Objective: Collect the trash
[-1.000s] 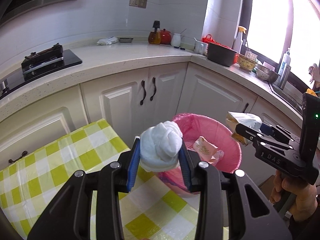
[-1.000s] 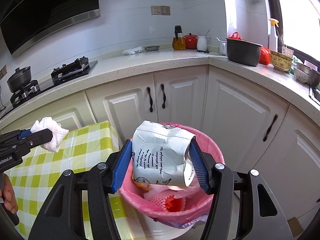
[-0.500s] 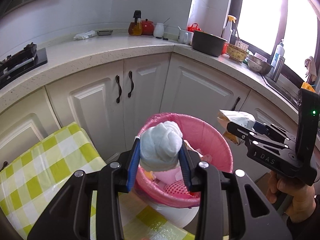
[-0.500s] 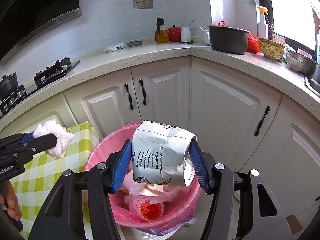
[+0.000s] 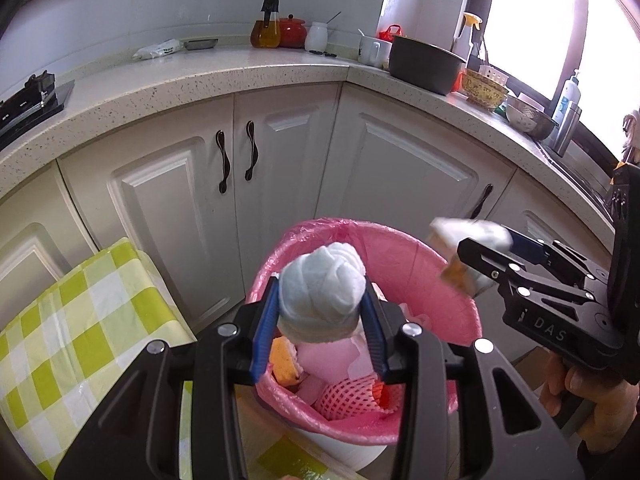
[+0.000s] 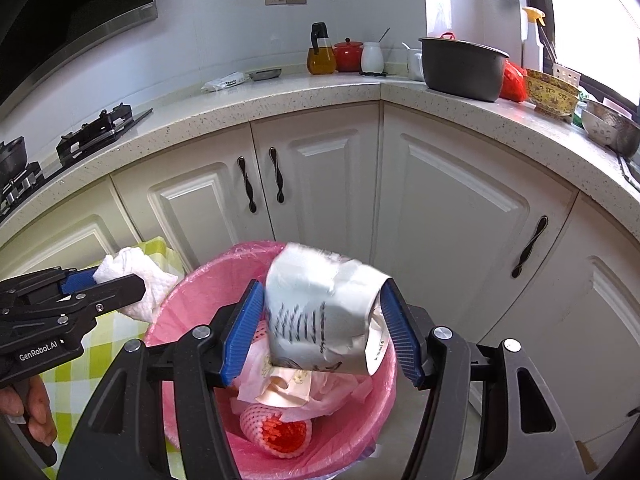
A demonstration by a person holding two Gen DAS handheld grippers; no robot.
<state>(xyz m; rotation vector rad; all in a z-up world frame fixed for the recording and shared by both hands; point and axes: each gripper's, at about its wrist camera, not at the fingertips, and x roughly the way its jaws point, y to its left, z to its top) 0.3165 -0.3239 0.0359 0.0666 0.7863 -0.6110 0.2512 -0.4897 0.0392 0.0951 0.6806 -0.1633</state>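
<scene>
Along the back wall, a pale speckled bench [image 6: 320, 96] wraps the corner above white cabinet doors [image 6: 320, 184] with dark curved handles; on it stand a dark grey pot [image 6: 462, 66], a red lidded jar [image 6: 348, 54], an amber oil bottle [image 6: 320, 56] and a patterned yellow bowl [image 6: 552, 92]. Gas hob [image 6: 96, 128] sits at far left of the bench. Below, a green-and-white checked cloth [image 5: 80, 320] covers a low surface just beside the bin. Bin [image 5: 440, 280], white, lined with a pink bag, stands on the floor in front of the corner cabinets; inside lie a red foam fruit net [image 6: 280, 432], pink wrappers and an orange-yellow scrap [image 5: 284, 364]. Right tool [image 6: 320, 332]: blue pads spread wider than the crumpled white printed paper bag [image 6: 320, 312] between them; the bag is motion-blurred and tilted, directly over the bin opening, and a gap shows at the right pad; contact at the left pad cannot be told. Left tool [image 5: 320, 316]: pads pinching a wadded white paper towel [image 5: 322, 292], held above the near-left rim of the bin. Person's hands grip both handles; left hand [image 6: 36, 412] is visible at the lower left of the right wrist view.
</scene>
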